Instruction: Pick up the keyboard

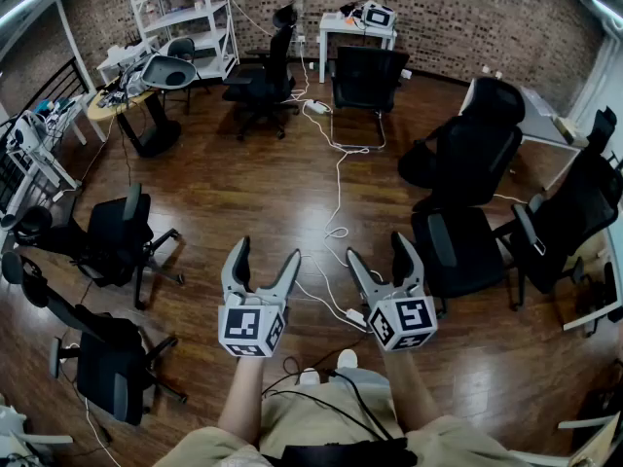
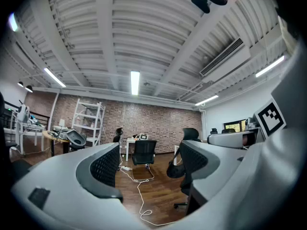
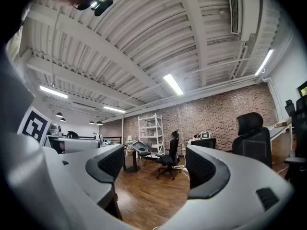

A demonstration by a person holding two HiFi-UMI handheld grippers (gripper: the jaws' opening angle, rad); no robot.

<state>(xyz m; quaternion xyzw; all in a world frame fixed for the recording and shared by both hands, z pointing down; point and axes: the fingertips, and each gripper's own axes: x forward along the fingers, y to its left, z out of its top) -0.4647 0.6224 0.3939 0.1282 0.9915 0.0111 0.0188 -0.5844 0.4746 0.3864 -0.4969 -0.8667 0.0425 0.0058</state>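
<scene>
Above the wooden floor [image 1: 234, 183], inside a loose ring of black office chairs, the person holds both tools out level in front of the body. The left gripper [image 1: 265, 257] has its jaws spread wide with nothing but the room beyond between them. The right gripper [image 1: 380, 251] is spread just as wide and carries nothing (each gripper view looks straight through the gap toward the far brick wall).

No keyboard can be made out in any view. The likeliest places seem to be the white table [image 1: 355, 29] against the brick wall and the round table [image 1: 115, 105] at the left. Both are well apart from the grippers, and what lies on them is too small to tell. The task looks unstarted: the keyboard has yet to be found and approached.

Several things could go wrong from here. A white cable [image 1: 337, 193] snakes across the floor from the wall to just beside the person's feet, so a step forward could catch it. The nearest chair [image 1: 453, 251] stands close on the right and could snag that arm on a turn. Heading for the wrong table would waste the approach. Once the keyboard is reached, uneven closing of the two grippers would likely tip it, and an attached lead, if it has one, could drag it back.
</scene>
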